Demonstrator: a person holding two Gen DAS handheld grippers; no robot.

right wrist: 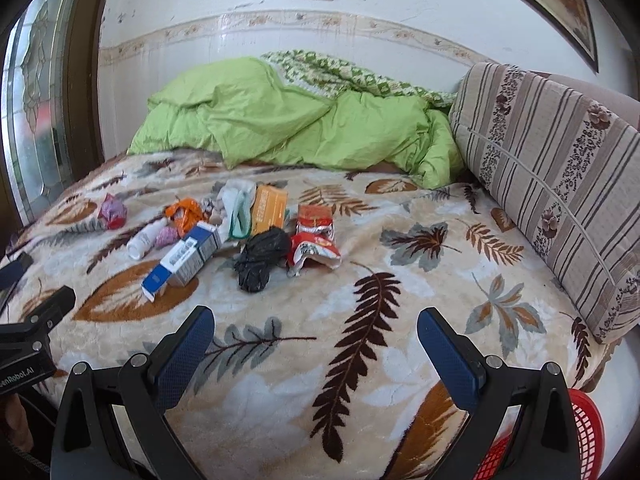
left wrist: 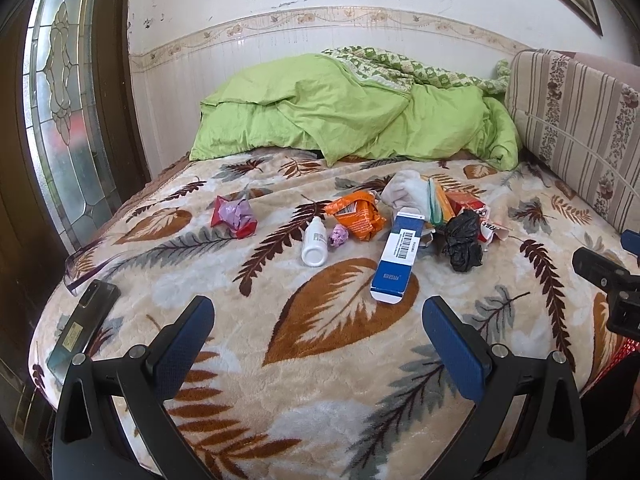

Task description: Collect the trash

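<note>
Plush leaf-print blanket (left wrist: 320,360) covered the bed and carried the trash in one loose cluster around the blue-and-white carton (left wrist: 396,258): a smooth white bottle (left wrist: 315,247) to its left, a crumpled black bag (left wrist: 462,244) to its right, and an orange wrapper (left wrist: 356,214) behind. Left gripper (left wrist: 318,322) and right gripper (right wrist: 316,330) hovered short of the carton, jaws spread wide and empty, apparently ready for a first pick. Red mesh basket (right wrist: 584,436) waited nearest the right gripper.

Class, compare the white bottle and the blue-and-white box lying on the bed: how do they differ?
The bottle is round and plain white; the box is flat-sided, blue and white, with a barcode. The box is longer, and its end flaps are open. Both lie on their sides on the blanket.
</note>
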